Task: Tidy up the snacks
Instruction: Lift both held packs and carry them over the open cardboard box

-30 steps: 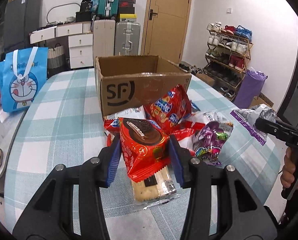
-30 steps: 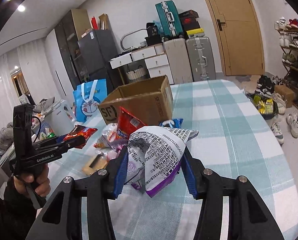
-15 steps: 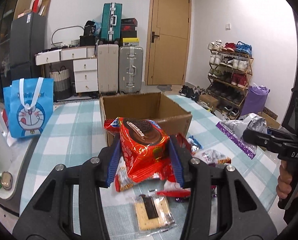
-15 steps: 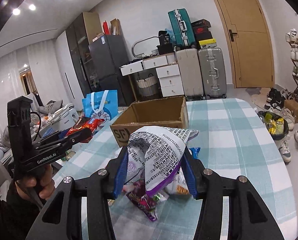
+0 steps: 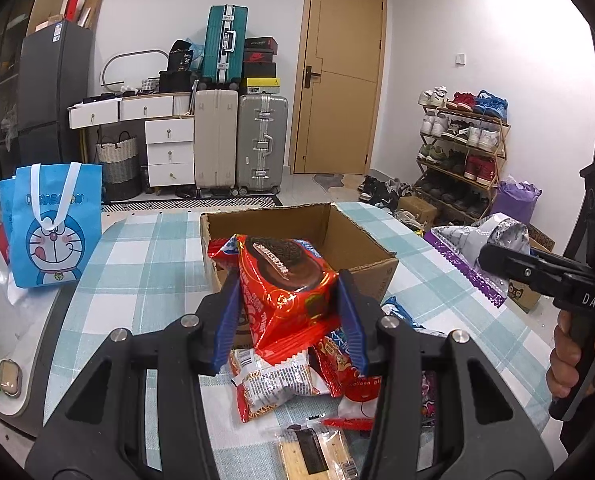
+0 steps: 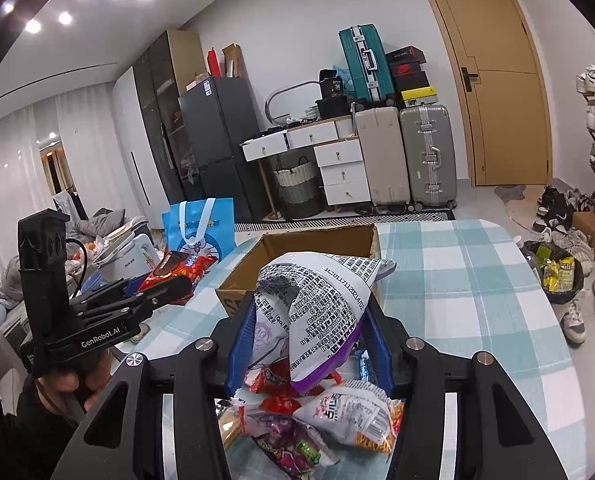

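My left gripper (image 5: 288, 320) is shut on a red chocolate-cookie packet (image 5: 285, 280), held above a heap of snack packets (image 5: 297, 376) on the checked table. Just beyond it stands the open cardboard box (image 5: 337, 236), which looks empty inside. My right gripper (image 6: 307, 340) is shut on a white and purple snack bag (image 6: 317, 300), lifted over more loose packets (image 6: 337, 412) in front of the same box (image 6: 317, 244). In the left wrist view the right gripper and its bag (image 5: 481, 240) show at the right. The left gripper with the red packet (image 6: 169, 272) shows at the left of the right wrist view.
A blue cartoon tote bag (image 5: 51, 224) stands at the table's left edge beside a white appliance (image 6: 131, 256). A cracker packet (image 5: 317, 452) lies nearest me. Suitcases (image 5: 241, 140), drawers and a shoe rack (image 5: 461, 152) line the room behind. A person's hand (image 5: 573, 356) grips the right handle.
Both grippers have risen with their packets still held. The box's inside has come into view, and the snack heap now lies lower and nearer beneath the fingers.
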Tool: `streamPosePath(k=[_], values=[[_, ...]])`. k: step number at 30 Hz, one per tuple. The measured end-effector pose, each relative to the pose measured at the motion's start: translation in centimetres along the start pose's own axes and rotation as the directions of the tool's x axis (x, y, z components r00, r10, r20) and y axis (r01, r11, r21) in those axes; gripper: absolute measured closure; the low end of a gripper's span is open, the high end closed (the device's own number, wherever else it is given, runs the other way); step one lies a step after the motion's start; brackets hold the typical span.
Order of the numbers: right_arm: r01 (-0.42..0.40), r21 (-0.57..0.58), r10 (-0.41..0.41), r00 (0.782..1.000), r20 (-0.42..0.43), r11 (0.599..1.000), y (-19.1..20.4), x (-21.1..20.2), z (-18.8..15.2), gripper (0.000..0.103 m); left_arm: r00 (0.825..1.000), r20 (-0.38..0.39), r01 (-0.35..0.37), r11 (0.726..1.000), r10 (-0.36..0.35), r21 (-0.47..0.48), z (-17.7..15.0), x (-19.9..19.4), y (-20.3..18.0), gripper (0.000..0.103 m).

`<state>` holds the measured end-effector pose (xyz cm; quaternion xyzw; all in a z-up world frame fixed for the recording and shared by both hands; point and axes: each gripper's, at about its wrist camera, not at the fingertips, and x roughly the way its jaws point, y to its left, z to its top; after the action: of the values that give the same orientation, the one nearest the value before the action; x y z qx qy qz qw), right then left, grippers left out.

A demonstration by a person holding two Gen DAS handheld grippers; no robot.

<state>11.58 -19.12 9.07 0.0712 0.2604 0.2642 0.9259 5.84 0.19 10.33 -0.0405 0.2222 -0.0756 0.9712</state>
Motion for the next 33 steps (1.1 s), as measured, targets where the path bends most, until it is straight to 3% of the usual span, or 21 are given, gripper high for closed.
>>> streamPosePath(k=[33], values=[[-0.029,0.005,0.030,0.998,-0.048,1.000,-1.3,7.7,3.8,0.053,0.998,-0.060,-0.027,1.000,0.028,0.013,2.1,9.9,1.0,0.060]])
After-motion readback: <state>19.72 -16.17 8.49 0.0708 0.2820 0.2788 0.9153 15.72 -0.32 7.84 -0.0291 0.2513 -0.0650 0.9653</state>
